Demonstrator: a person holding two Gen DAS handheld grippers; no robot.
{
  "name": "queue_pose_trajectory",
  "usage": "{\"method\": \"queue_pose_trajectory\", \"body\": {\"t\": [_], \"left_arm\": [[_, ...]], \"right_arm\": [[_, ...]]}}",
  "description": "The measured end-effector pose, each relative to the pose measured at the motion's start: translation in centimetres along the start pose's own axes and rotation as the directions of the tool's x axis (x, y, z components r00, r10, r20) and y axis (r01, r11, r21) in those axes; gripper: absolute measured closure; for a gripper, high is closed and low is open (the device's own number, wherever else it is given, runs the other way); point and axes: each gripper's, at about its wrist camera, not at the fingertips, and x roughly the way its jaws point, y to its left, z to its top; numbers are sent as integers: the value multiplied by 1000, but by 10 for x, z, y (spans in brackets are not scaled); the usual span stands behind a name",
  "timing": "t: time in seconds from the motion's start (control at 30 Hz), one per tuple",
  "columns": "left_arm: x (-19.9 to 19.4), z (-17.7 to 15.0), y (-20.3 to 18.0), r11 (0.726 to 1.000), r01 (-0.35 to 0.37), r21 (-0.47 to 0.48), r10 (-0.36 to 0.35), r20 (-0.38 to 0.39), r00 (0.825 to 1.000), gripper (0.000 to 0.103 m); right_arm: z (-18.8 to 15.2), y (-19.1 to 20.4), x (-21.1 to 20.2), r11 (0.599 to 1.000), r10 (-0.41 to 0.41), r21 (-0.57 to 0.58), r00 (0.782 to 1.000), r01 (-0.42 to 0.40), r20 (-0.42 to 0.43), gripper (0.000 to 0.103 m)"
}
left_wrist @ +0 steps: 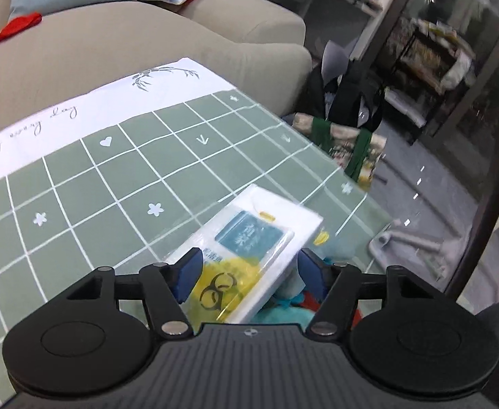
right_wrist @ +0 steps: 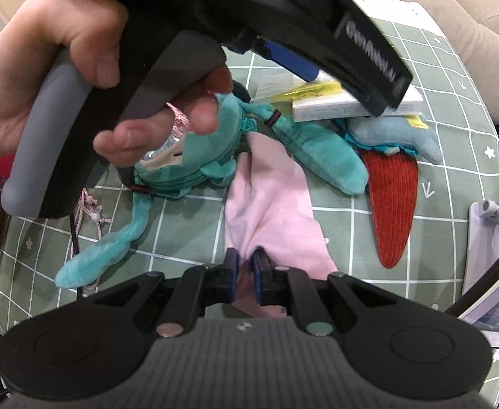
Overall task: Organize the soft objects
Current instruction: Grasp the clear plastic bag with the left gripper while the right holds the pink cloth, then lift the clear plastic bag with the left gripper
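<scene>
Right gripper [right_wrist: 245, 266] pinches the pink cloth [right_wrist: 269, 201]; left gripper [left_wrist: 246, 269] straddles the tissue pack [left_wrist: 249, 248].

On the green checked tablecloth [left_wrist: 79, 201], the left jaws stand apart either side of the pack, pads not visibly pressing. Beyond the cloth lie a teal plush [right_wrist: 188, 163], a red sock [right_wrist: 394, 204] and a blue toy [right_wrist: 392, 136]. The person's hand [right_wrist: 45, 78] and the left gripper's body block much of the right view; sofa [left_wrist: 147, 41] behind.

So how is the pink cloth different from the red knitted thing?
The pink cloth is smooth, bunched and pinched in the right gripper; the red knitted thing is ribbed, flat and free. Pink is wider; red tapers to a rounded tip. Both are soft and lie on the green checked tablecloth.
</scene>
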Motion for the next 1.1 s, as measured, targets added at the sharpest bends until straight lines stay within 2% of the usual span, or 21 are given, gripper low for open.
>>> {"method": "queue_pose_trajectory", "body": {"t": [0.1, 0.13, 0.23, 0.3, 0.37, 0.4, 0.43, 0.5, 0.57, 0.77, 0.87, 1.1], "left_arm": [[-2, 2, 10, 996, 50, -72, -49, 19, 999, 37], [-2, 2, 16, 990, 75, -117, -73, 26, 997, 41], [-4, 1, 34, 956, 144, -255, -133, 60, 989, 55], [-3, 2, 38, 954, 111, -277, -100, 53, 994, 59], [2, 3, 36, 967, 48, -250, -41, 33, 999, 76], [2, 2, 35, 969, 42, -242, -33, 40, 999, 82], [2, 1, 35, 968, 46, -245, -36, 46, 998, 95], [2, 2, 36, 961, 48, -273, -35, 50, 998, 100], [2, 2, 39, 952, 40, -303, -26, 50, 998, 102], [-6, 0, 42, 929, 75, -363, -49, 81, 996, 102], [-11, 0, 43, 906, 107, -410, -83, 76, 994, 102], [-26, -2, 36, 899, 126, -419, -96, 91, 991, 103]], "right_arm": [[-1, 1, 0, 1000, -2, -4, 1000, 2, 1, 94], [-1, 1, 0, 1000, -2, -4, 1000, 2, 1, 94], [0, 2, 0, 1000, -3, -7, 1000, 3, 2, 94], [-1, 3, 0, 1000, -4, -8, 1000, 4, 2, 94], [-1, 4, 1, 1000, -5, -10, 1000, 5, 3, 94], [-2, 5, 1, 1000, -5, -10, 1000, 5, 3, 94], [-2, 5, 1, 1000, -6, -10, 1000, 6, 3, 94], [-3, 6, 1, 1000, -6, -12, 1000, 6, 3, 94], [-3, 6, 1, 1000, -6, -14, 1000, 7, 4, 94], [-4, 5, 2, 1000, -3, -8, 1000, 3, 5, 94], [-4, 4, 1, 1000, 1, -7, 1000, -1, 8, 94], [-6, 2, -1, 1000, -19, -2, 1000, 19, 15, 95]]}}
